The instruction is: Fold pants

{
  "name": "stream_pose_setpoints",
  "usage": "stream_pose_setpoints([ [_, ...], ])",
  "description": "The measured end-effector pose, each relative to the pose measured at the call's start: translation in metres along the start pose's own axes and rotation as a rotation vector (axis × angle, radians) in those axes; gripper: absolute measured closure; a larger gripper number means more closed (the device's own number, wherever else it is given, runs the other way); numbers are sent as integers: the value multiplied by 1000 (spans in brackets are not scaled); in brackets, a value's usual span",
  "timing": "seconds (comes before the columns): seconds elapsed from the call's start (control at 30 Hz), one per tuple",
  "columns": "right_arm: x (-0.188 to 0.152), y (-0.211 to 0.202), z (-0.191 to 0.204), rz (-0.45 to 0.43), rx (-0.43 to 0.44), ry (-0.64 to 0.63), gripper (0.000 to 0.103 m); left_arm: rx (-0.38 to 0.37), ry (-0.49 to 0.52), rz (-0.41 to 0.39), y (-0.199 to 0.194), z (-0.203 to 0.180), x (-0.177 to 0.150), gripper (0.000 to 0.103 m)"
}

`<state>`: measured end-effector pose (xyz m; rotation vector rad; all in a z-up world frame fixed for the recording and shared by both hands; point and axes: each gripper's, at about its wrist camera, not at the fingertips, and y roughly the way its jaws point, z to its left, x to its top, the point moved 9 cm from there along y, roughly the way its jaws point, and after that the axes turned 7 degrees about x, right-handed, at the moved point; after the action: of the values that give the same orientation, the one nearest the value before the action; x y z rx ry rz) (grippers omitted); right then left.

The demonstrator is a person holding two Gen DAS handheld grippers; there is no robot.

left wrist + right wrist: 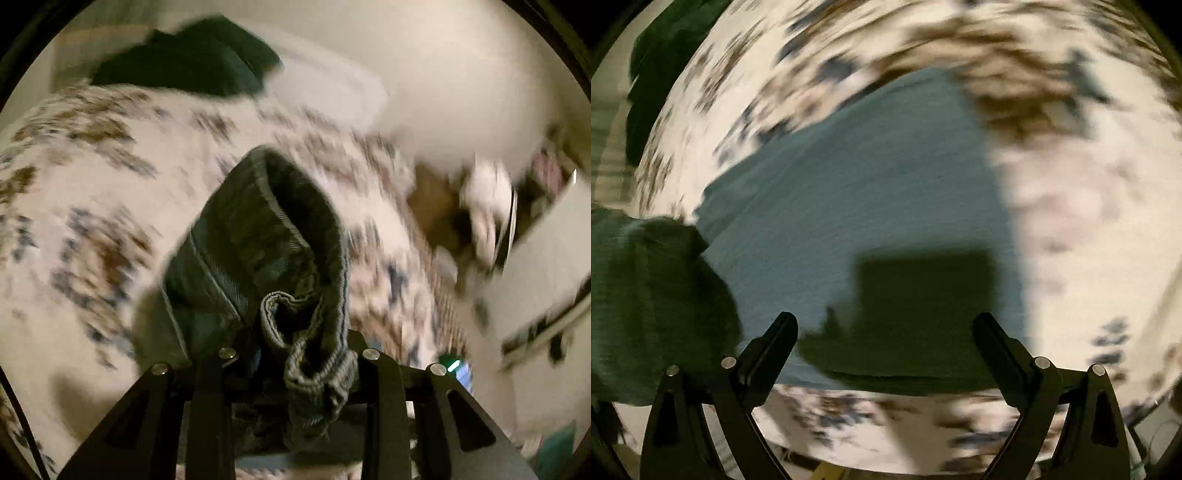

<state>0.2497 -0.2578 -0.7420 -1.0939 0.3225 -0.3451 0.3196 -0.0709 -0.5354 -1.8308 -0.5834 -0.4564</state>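
The pants are dark grey-blue denim. In the left wrist view my left gripper (314, 369) is shut on a bunched hem of the pants (258, 236), and the cloth hangs forward from the jaws above a floral bedspread (92, 206). In the right wrist view my right gripper (884, 325) is open and empty, just above a flat blue part of the pants (849, 177) lying on the bedspread (1089, 221). A lifted dark fold of the pants (646, 295) hangs at the left. Both views are motion-blurred.
A dark green garment (192, 59) lies at the far edge of the bed, also seen in the right wrist view (657, 66). A white pillow (424, 85) sits behind it. Cluttered furniture (498, 221) stands to the right of the bed.
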Motion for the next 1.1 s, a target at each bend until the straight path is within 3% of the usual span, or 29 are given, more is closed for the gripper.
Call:
stream_pose_setpoints([
  [0.17,13,-43,-78,-52,-84,73,5,93,131,189,84,-53,-67,78],
  [0.3,22,-61,-121,-76,-130,100,5,179,198,264,99,-65,-108,78],
  [0.4,29,-66,-136,-77,-132,110,5,232,241,304,109,-69,-116,74],
  [0.47,34,-70,-135,-78,-97,108,5,228,211,327,99,-73,-107,61],
  [0.5,34,-72,-133,-81,-71,103,5,167,158,318,85,-77,-98,39],
  [0.53,38,-75,-124,-84,-14,89,5,131,124,304,79,-79,-93,8],
  [0.57,40,-77,-115,-85,27,78,5,90,85,281,59,-81,-82,0],
  [0.63,45,-78,-90,-83,127,47,5,45,48,259,38,-81,-72,0],
  [0.7,52,-79,-57,-86,238,-11,5,88,47,255,19,-64,-70,0],
  [0.8,63,-52,-7,-32,302,-110,5,216,54,241,1,-22,-71,0],
  [0.87,72,-25,9,6,290,-151,5,337,59,240,-6,20,-79,0],
  [0.97,77,22,27,81,318,-161,4,467,17,320,-4,84,-100,0],
  [1.1,73,53,40,85,230,-232,4,550,-47,346,-8,128,-107,0],
])
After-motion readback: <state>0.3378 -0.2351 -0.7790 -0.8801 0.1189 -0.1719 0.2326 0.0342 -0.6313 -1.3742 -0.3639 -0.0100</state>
